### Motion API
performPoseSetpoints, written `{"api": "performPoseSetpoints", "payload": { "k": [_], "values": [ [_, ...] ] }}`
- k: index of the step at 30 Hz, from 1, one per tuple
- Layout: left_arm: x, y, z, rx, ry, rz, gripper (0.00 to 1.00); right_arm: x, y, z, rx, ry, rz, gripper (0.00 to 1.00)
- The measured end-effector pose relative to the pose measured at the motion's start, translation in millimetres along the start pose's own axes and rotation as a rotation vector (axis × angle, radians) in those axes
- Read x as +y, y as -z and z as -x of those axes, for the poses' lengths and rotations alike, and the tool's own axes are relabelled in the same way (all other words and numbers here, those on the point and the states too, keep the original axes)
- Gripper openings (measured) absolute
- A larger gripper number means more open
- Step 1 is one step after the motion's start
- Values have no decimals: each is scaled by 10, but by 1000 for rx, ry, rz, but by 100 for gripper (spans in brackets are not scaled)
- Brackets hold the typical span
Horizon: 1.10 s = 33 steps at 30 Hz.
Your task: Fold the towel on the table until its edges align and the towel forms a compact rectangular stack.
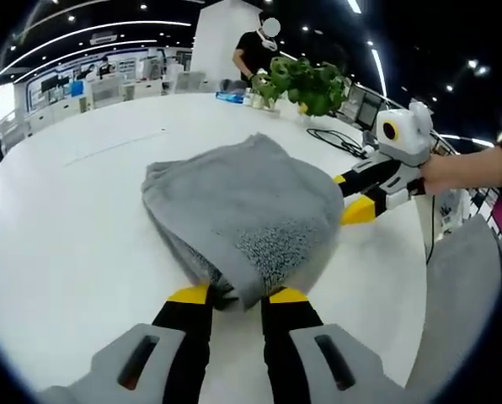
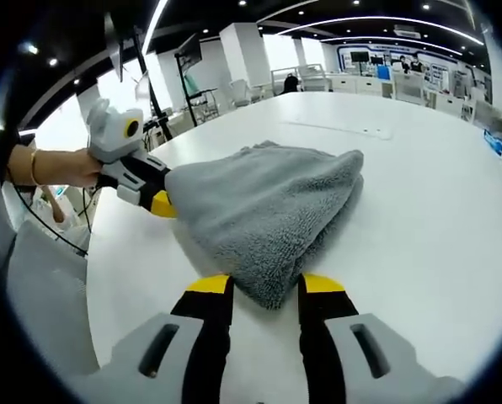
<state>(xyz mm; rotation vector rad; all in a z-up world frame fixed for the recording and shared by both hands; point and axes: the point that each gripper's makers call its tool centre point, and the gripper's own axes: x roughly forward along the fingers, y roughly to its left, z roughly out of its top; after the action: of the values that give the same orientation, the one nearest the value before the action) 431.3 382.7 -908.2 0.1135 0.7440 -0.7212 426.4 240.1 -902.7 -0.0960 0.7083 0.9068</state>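
Yellow-tipped black jaws of the left gripper (image 1: 238, 296) rise closest in the left gripper view, clenched on a bunched corner of the grey towel (image 1: 242, 210). That towel is thick terry, nubby and soft, folded over on itself into a rounded, puffy mound with layered edges showing along its near side (not a crisp rectangle; the folds bulge and the outline is lumpy). It lies on the smooth white bench (image 1: 82, 219), towards the bench edge nearest the person, with the fabric running away from the left gripper across the surface.

At the towel's far right side in that view, the right gripper (image 1: 358, 195) comes in, held by a hand (image 1: 453, 172), its yellow tips touching the cloth. From the right gripper view, the right gripper (image 2: 263, 290) has its jaws closed against a hanging fold of the towel (image 2: 268, 210), grasping it, and the left gripper (image 2: 161, 199) meets the opposite end.

Beyond the towel the bench stretches wide and bare to its far edge, where a leafy green plant (image 1: 306, 84) stands and a black cable (image 1: 335, 139) trails close to the right edge. A grey chair back (image 2: 45, 295) sits just off the near edge.
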Motion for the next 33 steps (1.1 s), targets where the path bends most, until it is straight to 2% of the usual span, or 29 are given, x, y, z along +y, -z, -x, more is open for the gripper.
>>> {"api": "performPoseSetpoints", "payload": {
  "k": [14,17,23,27,33],
  "values": [
    [-20,-29,210,-34,-38,48,25,32,-65,160,-40,18,-41,32],
    [-26,-44,277,-41,-45,47,26,46,-44,217,-34,28,-48,37],
    [-48,-29,442,-52,-53,40,31,79,7,362,-36,44,-61,38],
    [-99,-49,562,-89,-55,34,36,117,44,455,-36,49,-67,39],
    [-117,3,738,-114,-57,40,39,136,122,609,-30,65,-80,40]
  ]
}}
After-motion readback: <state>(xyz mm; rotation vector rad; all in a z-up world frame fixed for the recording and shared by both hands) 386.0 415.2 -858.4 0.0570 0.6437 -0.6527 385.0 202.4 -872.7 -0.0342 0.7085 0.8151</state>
